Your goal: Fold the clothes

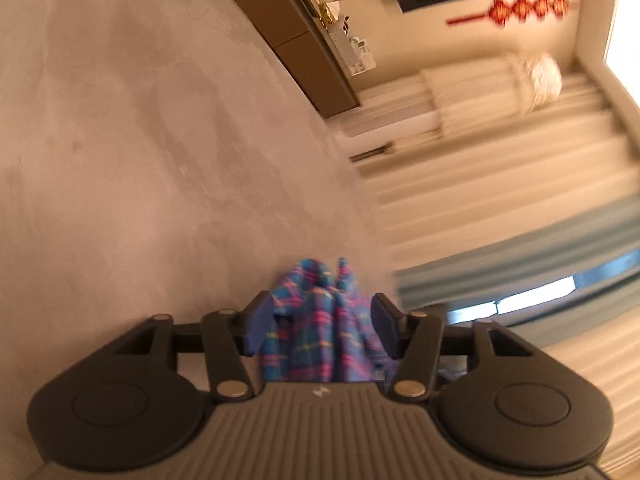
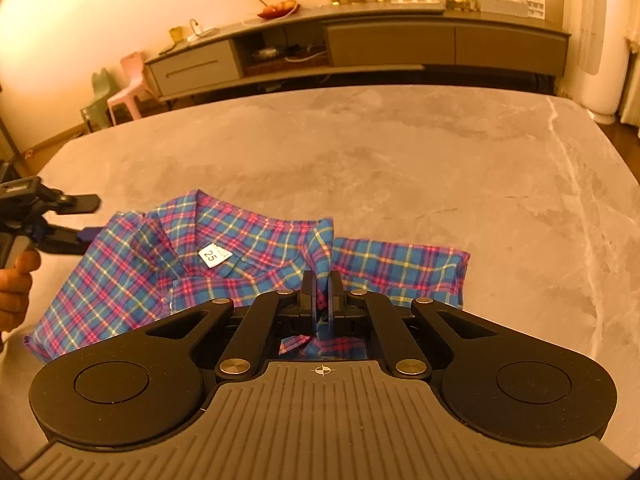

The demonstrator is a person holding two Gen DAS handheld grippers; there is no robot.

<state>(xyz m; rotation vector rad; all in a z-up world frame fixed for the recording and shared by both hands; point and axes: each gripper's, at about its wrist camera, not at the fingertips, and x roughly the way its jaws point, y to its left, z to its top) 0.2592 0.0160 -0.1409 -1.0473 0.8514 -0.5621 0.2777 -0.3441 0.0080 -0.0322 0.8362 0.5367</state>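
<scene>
Plaid shirt (image 2: 248, 264) at frame centre on grey table (image 2: 400, 160) is pinched by clenched right gripper (image 2: 322, 286); bunched fabric sits between parted left gripper (image 1: 322, 320) fingers, grip unclear

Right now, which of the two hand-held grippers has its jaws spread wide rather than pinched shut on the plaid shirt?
The left hand-held gripper: its blue pads sit wide apart around bunched plaid shirt. The right hand-held gripper is pinched shut on it.

My left wrist view is blurred by motion, so the curtains (image 1: 500, 184) and the red ornament (image 1: 520, 8) are smeared. The shirt (image 1: 320, 320) there is cut off behind the gripper body. In the right wrist view, my left gripper (image 2: 86, 218) and hand (image 2: 16, 284) are cut by the edge, and the shirt's near hem is hidden.
</scene>
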